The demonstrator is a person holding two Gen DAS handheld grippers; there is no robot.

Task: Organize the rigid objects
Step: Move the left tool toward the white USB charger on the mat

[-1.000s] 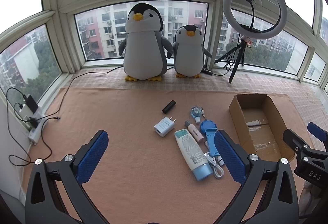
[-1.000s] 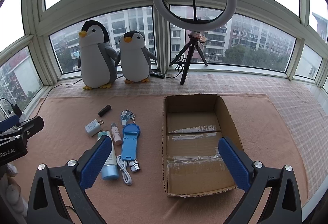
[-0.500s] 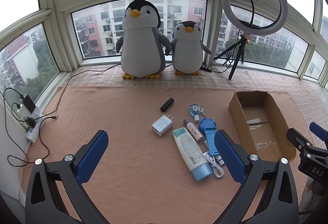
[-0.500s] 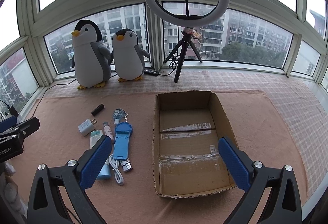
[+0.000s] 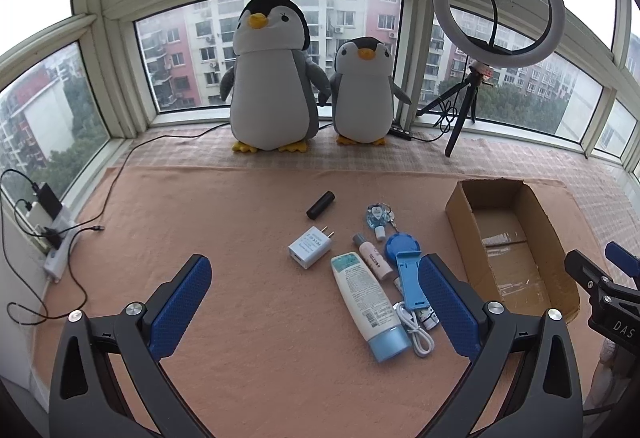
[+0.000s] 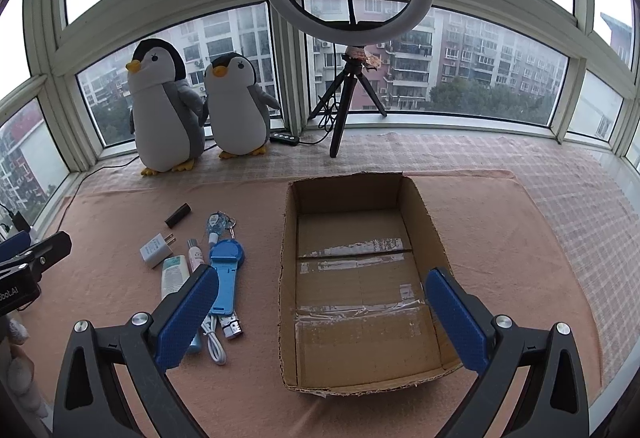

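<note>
The lotion tube lies left of the empty cardboard box, long axis running away, just ahead of the spread left hand-held gripper, nearer than the spread right hand-held gripper.

Blue stand, white charger, black tube, brown box, peach mat, checked sill cloth.

Two plush penguins, one ring light on tripod, one cardboard box, one black cylinder, one white charger plug, two tubes, one blue stand, one keychain, one white cable, one power strip.
</note>
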